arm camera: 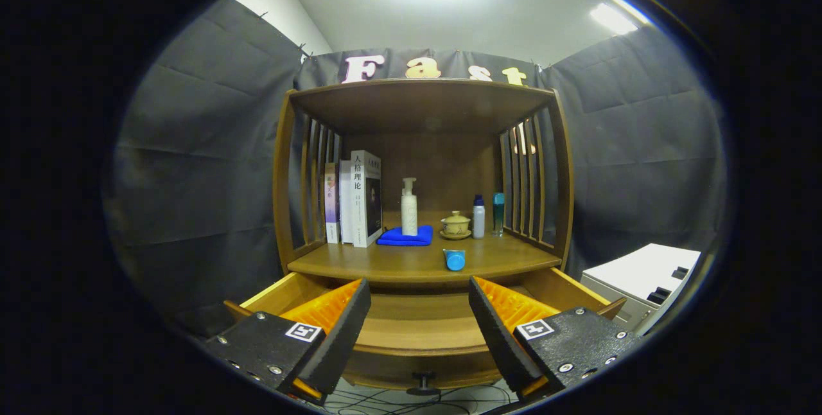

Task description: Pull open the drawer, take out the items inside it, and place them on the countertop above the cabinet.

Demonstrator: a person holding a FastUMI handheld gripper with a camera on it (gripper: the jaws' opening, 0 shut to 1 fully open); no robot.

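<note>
The wooden drawer stands pulled out under the countertop, its dark knob near my fingers. Its visible floor is bare wood; the fingers hide its left and right parts. A small blue item lies on the countertop close to the front edge. My gripper hovers over the drawer, open wide, nothing between its fingers.
On the countertop stand three books, a white pump bottle on a blue cloth, a lidded cup on a saucer, and two small bottles. Slatted sides and a top shelf enclose it. A white box sits right of the cabinet.
</note>
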